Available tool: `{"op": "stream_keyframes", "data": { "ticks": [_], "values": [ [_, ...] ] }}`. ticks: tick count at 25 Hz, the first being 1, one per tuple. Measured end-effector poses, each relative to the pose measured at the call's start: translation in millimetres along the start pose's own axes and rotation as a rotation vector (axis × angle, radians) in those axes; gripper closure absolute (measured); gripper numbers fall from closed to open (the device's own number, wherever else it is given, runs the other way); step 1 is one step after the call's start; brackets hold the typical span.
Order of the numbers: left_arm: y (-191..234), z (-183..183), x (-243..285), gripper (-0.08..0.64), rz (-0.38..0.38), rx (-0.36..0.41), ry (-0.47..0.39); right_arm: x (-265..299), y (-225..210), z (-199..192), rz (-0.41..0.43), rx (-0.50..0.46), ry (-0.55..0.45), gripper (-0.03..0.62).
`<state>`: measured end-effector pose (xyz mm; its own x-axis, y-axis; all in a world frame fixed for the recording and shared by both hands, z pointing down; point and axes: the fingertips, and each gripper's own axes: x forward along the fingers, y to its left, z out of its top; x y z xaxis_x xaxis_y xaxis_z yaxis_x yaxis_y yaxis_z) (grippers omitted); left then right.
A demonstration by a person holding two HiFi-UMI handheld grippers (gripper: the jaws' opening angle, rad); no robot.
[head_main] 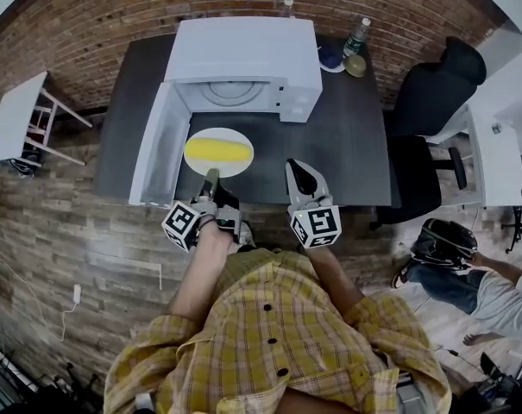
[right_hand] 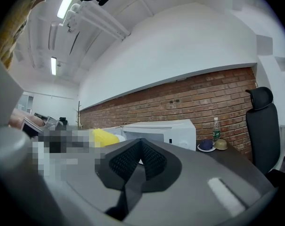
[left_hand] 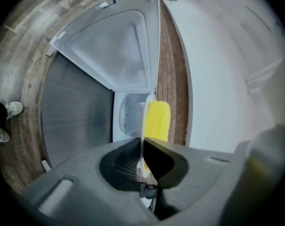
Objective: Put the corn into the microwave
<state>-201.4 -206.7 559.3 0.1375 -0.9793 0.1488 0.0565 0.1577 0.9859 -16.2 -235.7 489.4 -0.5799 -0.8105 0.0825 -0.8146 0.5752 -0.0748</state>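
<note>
A yellow corn cob (head_main: 217, 151) lies on a white plate (head_main: 235, 167) just in front of the open white microwave (head_main: 243, 54). The plate is over the dark table (head_main: 347, 153). My left gripper (head_main: 211, 177) is shut on the plate's near rim. In the left gripper view the plate (left_hand: 144, 114) shows edge-on between the shut jaws of the left gripper (left_hand: 142, 142), with the corn (left_hand: 158, 120) on its right face and the microwave cavity (left_hand: 128, 114) beyond. My right gripper (head_main: 297, 169) hovers to the right of the plate, shut and empty. It (right_hand: 141, 147) points level toward the microwave (right_hand: 161, 128).
The microwave door (head_main: 161, 141) swings open to the left, along the plate's left side. A bottle (head_main: 356, 36) and a blue bowl (head_main: 331, 56) stand at the table's back right. A black office chair (head_main: 433, 102) is right of the table, and a person (head_main: 476, 279) sits low beyond it.
</note>
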Motion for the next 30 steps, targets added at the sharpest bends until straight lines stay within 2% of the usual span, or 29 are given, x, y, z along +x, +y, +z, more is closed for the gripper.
{"op": "stream_keyframes", "data": {
  "ticks": [17,30],
  "values": [
    [30.2,31.4,89.7,0.541,0.079,-0.007,-0.015,44.9,-22.5,-12.4,-0.07,0.014,0.03,0.591],
    [48.2,49.9,150.1,0.541,0.116,0.001,-0.017,75.4,-37.3,-17.0,-0.102,0.062,0.025,0.591]
  ]
}}
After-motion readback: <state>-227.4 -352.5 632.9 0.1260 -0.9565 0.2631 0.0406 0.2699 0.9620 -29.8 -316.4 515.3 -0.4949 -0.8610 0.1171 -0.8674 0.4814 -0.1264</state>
